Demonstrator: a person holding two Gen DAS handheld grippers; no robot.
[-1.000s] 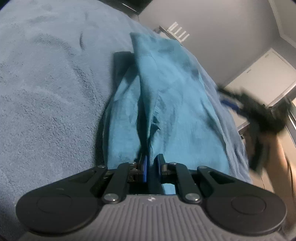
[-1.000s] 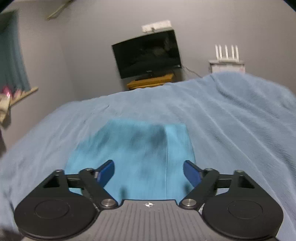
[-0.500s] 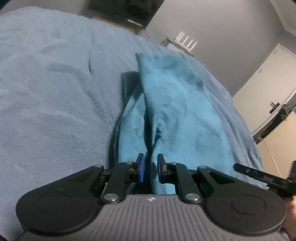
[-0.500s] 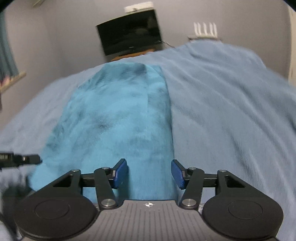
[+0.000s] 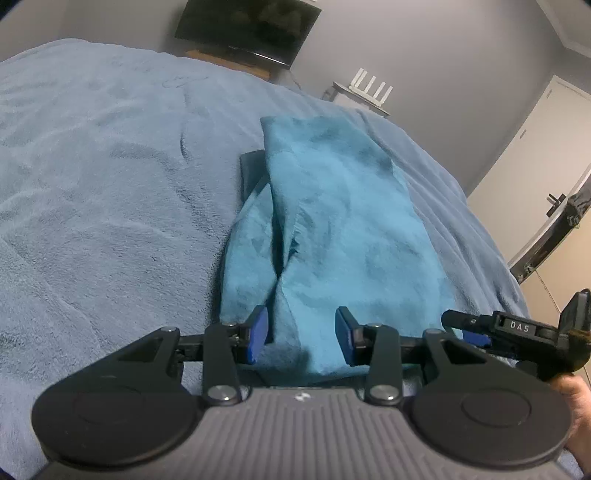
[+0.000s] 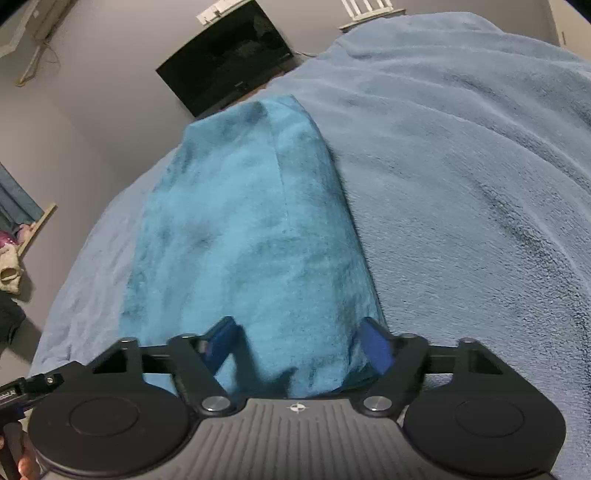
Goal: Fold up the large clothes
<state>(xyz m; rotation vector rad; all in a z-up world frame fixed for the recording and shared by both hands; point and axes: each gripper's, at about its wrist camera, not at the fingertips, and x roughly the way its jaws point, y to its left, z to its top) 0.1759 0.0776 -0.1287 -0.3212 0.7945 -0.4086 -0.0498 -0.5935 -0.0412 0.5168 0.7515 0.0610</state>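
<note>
A: The teal garment (image 5: pixel 343 229) is lying on the blue blanket (image 5: pixel 110 184) as a long strip, its long axis running straight away from you toward the TV (image 5: pixel 247 26).

B: And your fingers?

A: You're holding both grippers at its near end. Your left gripper (image 5: pixel 301 336) has just been opening, jaws apart and pressing nothing, the near left corner between them. Your right gripper (image 6: pixel 297 345) is standing open astride the near right corner, equally close.
</note>
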